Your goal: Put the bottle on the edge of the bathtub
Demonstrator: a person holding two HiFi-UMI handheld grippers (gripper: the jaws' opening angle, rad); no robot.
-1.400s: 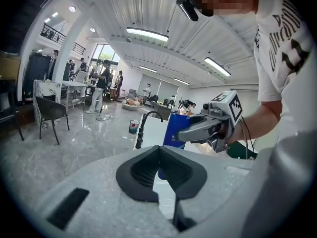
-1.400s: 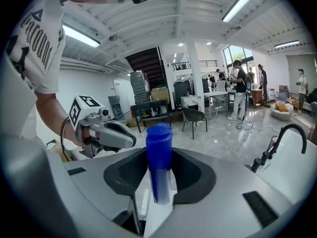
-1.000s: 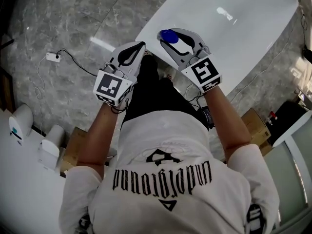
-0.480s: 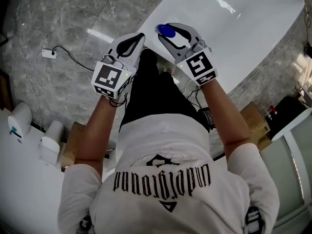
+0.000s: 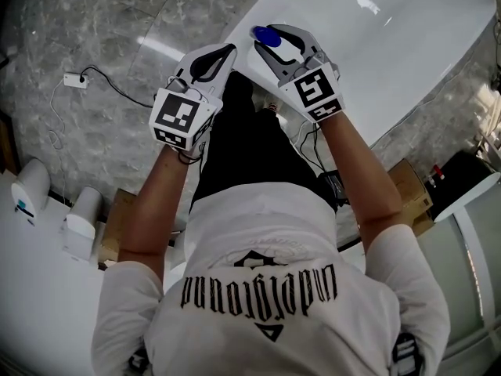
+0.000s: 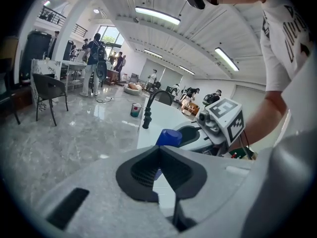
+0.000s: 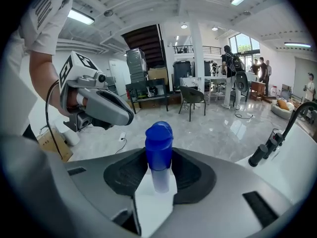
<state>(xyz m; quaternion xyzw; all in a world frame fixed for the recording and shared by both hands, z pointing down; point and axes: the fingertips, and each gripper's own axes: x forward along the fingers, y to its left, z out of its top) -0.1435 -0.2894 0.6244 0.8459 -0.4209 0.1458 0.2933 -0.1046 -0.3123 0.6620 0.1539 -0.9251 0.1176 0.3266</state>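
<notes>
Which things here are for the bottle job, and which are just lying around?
For the job:
- bottle, held in the right gripper
- bathtub

Just lying about:
- white plug box
- cardboard box
- black tap
- left gripper, shut and empty

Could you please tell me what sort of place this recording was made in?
Probably a large open showroom or workspace, not a home bathroom: a freestanding white bathtub stands on a polished marble floor, with a chair and people standing in the hall behind.
</notes>
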